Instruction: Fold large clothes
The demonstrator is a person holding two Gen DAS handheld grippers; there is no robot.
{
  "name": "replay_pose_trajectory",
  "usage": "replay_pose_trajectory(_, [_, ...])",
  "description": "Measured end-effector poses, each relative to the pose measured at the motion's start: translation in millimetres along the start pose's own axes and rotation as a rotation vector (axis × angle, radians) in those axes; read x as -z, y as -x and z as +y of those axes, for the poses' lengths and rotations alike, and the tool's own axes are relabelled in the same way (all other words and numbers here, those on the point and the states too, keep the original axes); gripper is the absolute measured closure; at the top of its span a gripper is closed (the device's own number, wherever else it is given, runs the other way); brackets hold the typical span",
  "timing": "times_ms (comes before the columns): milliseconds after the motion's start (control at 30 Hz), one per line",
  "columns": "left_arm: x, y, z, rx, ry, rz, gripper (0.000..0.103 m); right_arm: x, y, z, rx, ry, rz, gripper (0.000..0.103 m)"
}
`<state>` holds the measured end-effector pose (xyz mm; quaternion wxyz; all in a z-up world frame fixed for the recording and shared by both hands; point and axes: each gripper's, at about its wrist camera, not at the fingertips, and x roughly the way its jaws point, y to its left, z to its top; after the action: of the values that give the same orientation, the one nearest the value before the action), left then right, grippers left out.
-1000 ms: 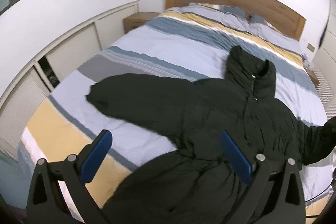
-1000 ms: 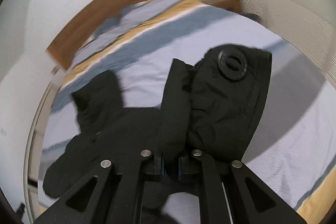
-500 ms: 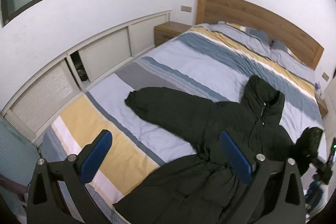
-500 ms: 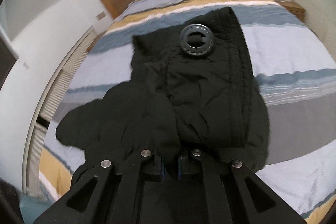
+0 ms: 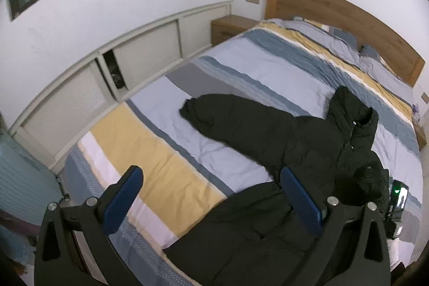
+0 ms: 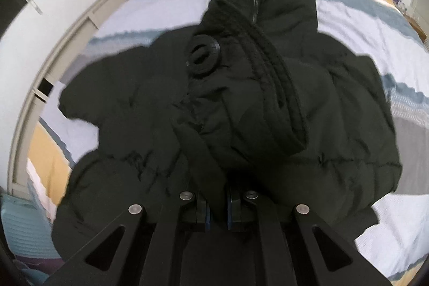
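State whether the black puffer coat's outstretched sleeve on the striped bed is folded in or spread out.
Spread out. The sleeve of the black puffer coat lies flat across the striped bed, away from the body, not folded in.

A jacket lay spread on the bed, its collar toward the headboard and one sleeve stretched out left toward the wall cabinets. The other sleeve was apparently folded over the jacket's body. A nightstand stood left of the headboard.

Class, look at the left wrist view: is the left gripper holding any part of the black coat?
No, the left gripper stands wide open above the black coat, gripping nothing.
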<state>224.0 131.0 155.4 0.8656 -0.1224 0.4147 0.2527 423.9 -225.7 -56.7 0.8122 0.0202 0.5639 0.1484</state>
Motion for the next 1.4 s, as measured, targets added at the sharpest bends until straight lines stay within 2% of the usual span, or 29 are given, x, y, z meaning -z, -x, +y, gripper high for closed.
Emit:
replay_pose_trajectory(100, [-1,-26,-6,0.038,-0.036,0.018,0.0,4,-16,8,0.046,-0.002,0.035,0.089])
replay_pose_trajectory(200, [-4,-51,-11,0.084,-0.093,0.037,0.0,4,-28,16,0.081,-0.019,0.053,0.08])
replay_pose_trajectory(267, [-9,-64,-15,0.106,-0.136,0.037,0.0,4,-37,24,0.079,-0.031,0.072,0.056])
replay_pose_trajectory(333, [-16,-78,-17,0.138,-0.17,0.043,0.0,5,-39,32,0.079,-0.026,0.082,0.048])
replay_pose_trajectory(500, [-29,-115,-29,0.228,-0.247,0.095,0.0,10,-32,59,0.051,-0.018,0.078,0.047])
replay_pose_trajectory(667, [-21,-139,-61,0.306,-0.294,0.117,0.0,13,5,58,0.058,-0.009,0.019,0.047])
replay_pose_trajectory(733, [-12,-145,-83,0.34,-0.318,0.133,0.0,12,21,42,0.087,-0.016,-0.013,0.047])
replay_pose_trajectory(867, [8,-151,-131,0.36,-0.365,0.148,0.0,6,50,-12,0.172,-0.056,-0.098,0.047])
replay_pose_trajectory(967, [25,-153,-174,0.379,-0.392,0.158,0.0,0,56,-47,0.213,-0.063,-0.133,0.047])
replay_pose_trajectory(1167, [66,-162,-274,0.436,-0.432,0.174,0.0,-14,48,-118,0.239,-0.106,-0.171,0.047])
replay_pose_trajectory(1300, [87,-183,-337,0.467,-0.413,0.198,0.0,-19,29,-141,0.229,-0.082,-0.154,0.047])
replay_pose_trajectory(1400, [103,-204,-370,0.445,-0.406,0.2,0.0,-22,13,-148,0.208,-0.057,-0.133,0.047])
